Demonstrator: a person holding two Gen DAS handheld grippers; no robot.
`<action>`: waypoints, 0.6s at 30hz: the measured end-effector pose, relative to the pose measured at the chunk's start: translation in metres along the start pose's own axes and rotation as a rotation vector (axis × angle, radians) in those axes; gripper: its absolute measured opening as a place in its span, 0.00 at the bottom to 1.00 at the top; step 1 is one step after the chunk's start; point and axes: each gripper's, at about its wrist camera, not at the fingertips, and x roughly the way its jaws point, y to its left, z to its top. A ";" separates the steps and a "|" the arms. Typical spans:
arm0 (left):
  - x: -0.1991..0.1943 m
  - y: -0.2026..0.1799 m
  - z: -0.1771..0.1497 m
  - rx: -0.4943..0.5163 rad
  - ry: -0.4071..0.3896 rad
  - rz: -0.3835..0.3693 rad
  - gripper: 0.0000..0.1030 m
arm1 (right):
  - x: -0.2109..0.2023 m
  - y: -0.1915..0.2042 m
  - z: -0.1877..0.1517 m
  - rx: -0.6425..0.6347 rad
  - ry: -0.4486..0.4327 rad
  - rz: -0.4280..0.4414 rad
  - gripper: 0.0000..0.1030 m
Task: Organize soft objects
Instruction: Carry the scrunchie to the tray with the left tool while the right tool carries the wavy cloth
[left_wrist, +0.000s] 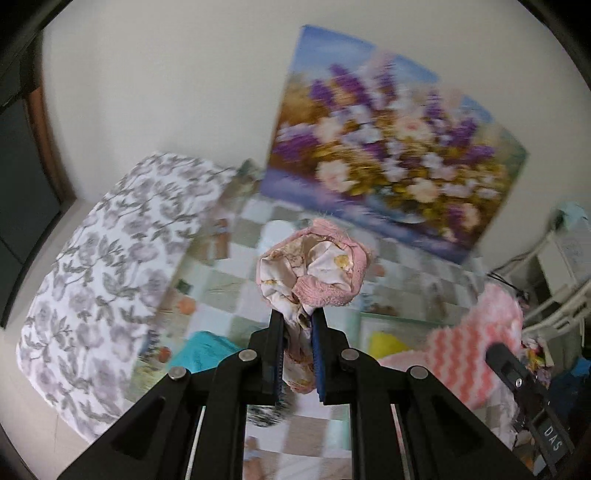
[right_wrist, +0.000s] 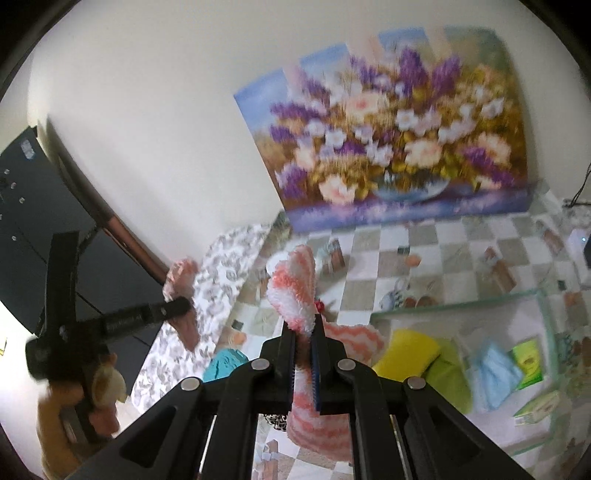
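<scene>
checkered cloth covers the worktop (right_wrist: 424, 243) beneath a flower painting (right_wrist: 399, 125). left gripper (left_wrist: 298, 314) is clamped on a bunched pink floral cloth (left_wrist: 314, 266), lifted clear; right gripper (right_wrist: 303, 328) pinches a pink-and-white fuzzy cloth (right_wrist: 295, 288), likewise raised, probably for sorting into the glass box (right_wrist: 458, 304) holding other folded cloths.

Fluffy pink-and-white striped cloth (right_wrist: 295, 284), pink terry towel (left_wrist: 328, 291) lined with smooth printed fabric, glossy checked tablecloth (right_wrist: 436, 258).

"DAS" on right gripper (left_wrist: 553, 441)
</scene>
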 end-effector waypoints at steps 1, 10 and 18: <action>-0.003 -0.011 -0.005 0.012 -0.010 -0.007 0.13 | -0.008 -0.001 0.001 -0.003 -0.017 -0.004 0.07; 0.006 -0.077 -0.045 0.075 0.010 -0.083 0.14 | -0.081 -0.028 0.008 0.022 -0.164 -0.047 0.07; 0.063 -0.125 -0.090 0.181 0.141 -0.102 0.14 | -0.101 -0.077 0.010 0.106 -0.181 -0.144 0.07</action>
